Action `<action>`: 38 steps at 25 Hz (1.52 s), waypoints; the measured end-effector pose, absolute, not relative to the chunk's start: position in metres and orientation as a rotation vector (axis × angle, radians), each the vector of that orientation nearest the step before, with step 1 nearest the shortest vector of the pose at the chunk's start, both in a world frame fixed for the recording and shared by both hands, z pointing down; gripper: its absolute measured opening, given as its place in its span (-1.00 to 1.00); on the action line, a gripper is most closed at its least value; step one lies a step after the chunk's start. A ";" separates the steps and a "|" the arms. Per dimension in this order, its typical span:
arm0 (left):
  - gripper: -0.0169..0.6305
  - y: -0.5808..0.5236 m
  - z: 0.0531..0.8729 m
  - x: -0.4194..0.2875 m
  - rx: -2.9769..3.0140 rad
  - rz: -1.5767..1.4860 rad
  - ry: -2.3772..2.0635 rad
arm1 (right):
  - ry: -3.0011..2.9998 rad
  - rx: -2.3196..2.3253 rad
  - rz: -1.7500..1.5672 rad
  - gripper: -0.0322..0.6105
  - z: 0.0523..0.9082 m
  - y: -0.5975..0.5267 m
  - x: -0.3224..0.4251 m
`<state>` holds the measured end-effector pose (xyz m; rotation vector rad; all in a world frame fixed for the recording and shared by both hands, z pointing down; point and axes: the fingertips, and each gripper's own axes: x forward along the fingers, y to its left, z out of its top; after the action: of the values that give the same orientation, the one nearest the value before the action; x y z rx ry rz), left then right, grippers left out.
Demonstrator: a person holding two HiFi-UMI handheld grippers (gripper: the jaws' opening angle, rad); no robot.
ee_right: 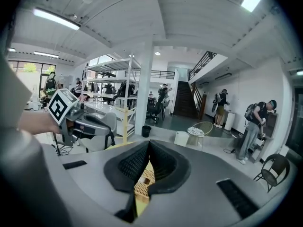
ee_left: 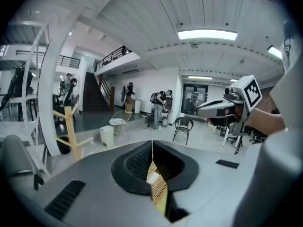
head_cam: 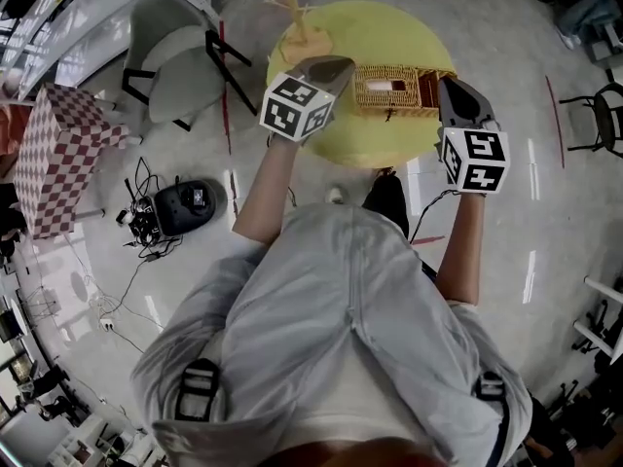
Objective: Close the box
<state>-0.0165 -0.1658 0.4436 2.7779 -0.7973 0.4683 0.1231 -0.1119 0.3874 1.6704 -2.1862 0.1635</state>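
Observation:
A rectangular wicker box [head_cam: 394, 93] stands on the round yellow table [head_cam: 389, 37]. It looks open at the top, with a pale thing inside. My left gripper [head_cam: 343, 63] hovers just left of the box, jaws shut and empty. My right gripper [head_cam: 446, 84] hangs at the box's right end, also shut with nothing held. In the left gripper view the pads meet at the tip of the left gripper [ee_left: 152, 144], and a strip of the box [ee_left: 157, 188] shows below them. The right gripper view shows the same box [ee_right: 143, 183] under the shut right gripper [ee_right: 149, 144].
A wooden branch-like stand [head_cam: 297, 13] rises at the table's far left. A grey chair [head_cam: 180, 61] and a red-checked cube [head_cam: 63, 154] stand to the left. A black device with cables [head_cam: 185, 205] lies on the floor. A black chair [head_cam: 604, 115] is at the right.

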 end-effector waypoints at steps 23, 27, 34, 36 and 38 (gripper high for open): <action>-0.85 -0.171 0.345 -0.008 3.041 0.376 -0.929 | -2.239 1.602 -0.062 -0.83 0.334 -0.135 0.097; -0.85 -0.171 0.346 -0.002 3.047 0.371 -0.915 | -2.235 1.600 -0.049 -0.83 0.335 -0.135 0.101; -0.85 -0.173 0.354 0.003 3.025 0.371 -0.883 | -2.226 1.599 -0.026 -0.83 0.346 -0.140 0.104; -0.85 -0.171 0.355 0.002 3.025 0.372 -0.877 | -2.224 1.599 -0.020 -0.83 0.349 -0.138 0.103; -0.85 -0.169 0.357 0.000 3.024 0.375 -0.873 | -2.223 1.598 -0.011 -0.83 0.351 -0.136 0.100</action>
<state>-0.0005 -0.1688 0.3571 3.0244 -0.8725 0.3755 0.0999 -0.1361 0.3513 1.5981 -2.2230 -0.0110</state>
